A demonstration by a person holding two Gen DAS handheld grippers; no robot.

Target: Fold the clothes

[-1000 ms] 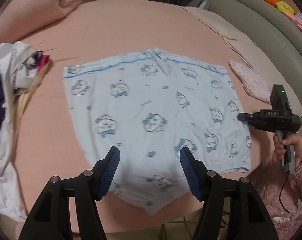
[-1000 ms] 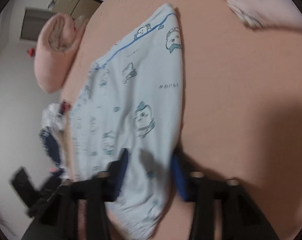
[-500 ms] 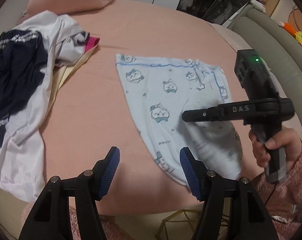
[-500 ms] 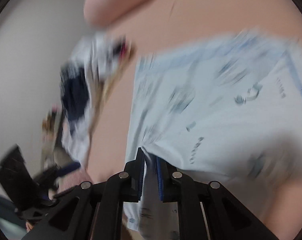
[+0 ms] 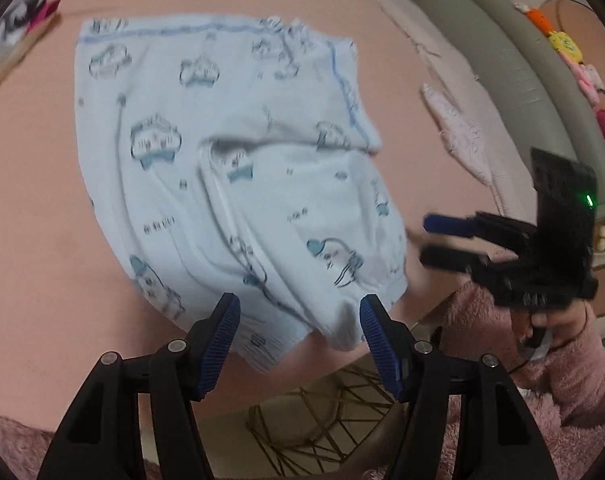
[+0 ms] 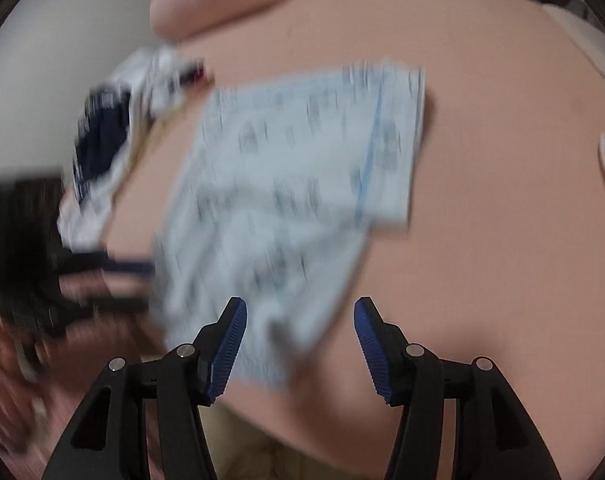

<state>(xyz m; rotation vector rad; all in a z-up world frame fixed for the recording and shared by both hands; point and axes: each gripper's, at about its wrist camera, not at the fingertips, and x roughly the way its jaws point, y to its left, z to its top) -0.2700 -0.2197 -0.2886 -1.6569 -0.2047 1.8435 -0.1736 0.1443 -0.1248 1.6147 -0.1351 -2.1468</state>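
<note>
On the pink bed (image 5: 42,240), a pair of pale blue shorts (image 5: 238,168) is lying partly folded, one side laid over the middle so that a blue-piped edge is running down the right of the pile. The fabric is looking soft and thin, is being creased into long ridges toward its near end, and is printed all over with small cartoon animals in darker blue. Short rows of printed characters are being shown between the animals, but they are too small and blurred to be read. The near end of the shorts is draped over the rounded edge of the bed.

The left hand-held gripper (image 5: 298,344) is being held just above that near end, its ribbed blue pads spread apart and pinching nothing. The right hand-held gripper (image 5: 438,240), black with blue pads, is being held beside the right edge of the shorts by a hand in a fluffy pink sleeve (image 5: 574,376); its jaws are opening, with nothing between them, and a green light is glowing on its body.

A folded pink garment (image 5: 458,136) with a fine speckled print is lying near a grey padded rail (image 5: 514,64). In the right wrist view, heavily blurred, a heap of white and navy clothes (image 6: 102,140) is lying left of the shorts, beside a pink pillow (image 6: 206,4).
</note>
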